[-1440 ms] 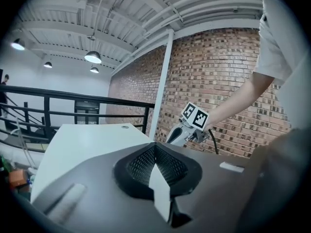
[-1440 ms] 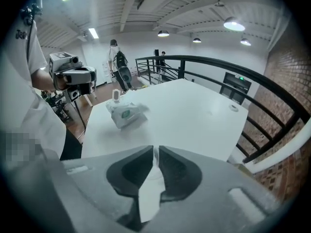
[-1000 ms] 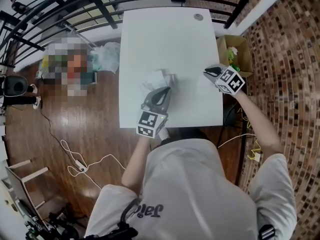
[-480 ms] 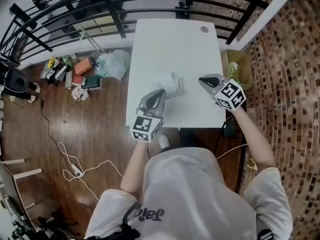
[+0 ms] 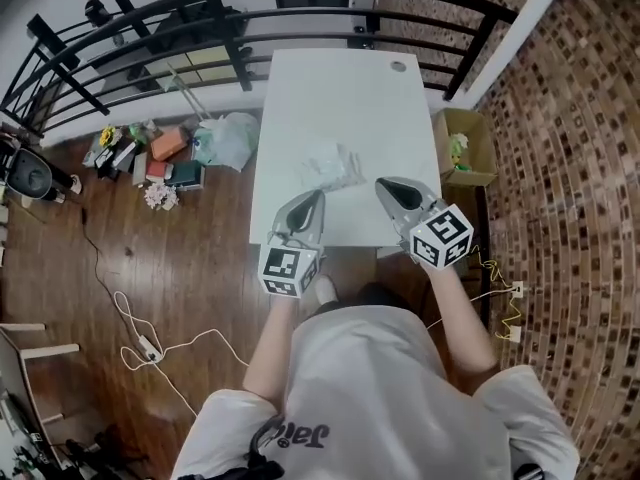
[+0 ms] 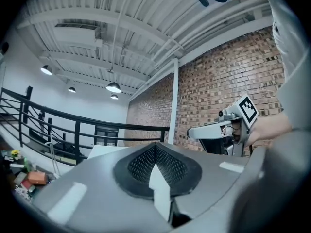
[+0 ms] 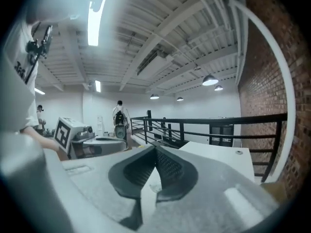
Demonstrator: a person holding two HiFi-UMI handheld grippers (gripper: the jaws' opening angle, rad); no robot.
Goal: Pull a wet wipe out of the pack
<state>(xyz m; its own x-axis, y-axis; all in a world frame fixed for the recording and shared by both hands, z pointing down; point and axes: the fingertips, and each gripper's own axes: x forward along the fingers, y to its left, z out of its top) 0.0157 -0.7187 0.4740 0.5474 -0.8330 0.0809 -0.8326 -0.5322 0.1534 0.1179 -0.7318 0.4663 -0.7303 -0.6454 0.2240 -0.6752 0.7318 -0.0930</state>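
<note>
Wet wipe [image 5: 330, 165] lies crumpled on the counter [image 5: 340, 88] ahead of the left gripper [image 5: 316, 197] and right gripper [image 5: 383, 184], both drawn back, pressed together and empty, so the pull looks done.

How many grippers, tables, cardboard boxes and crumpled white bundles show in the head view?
Grippers: 2, left gripper and right gripper
Table: 1
Cardboard box: 1
Crumpled white bundle on the table: 1
Total: 5
</note>
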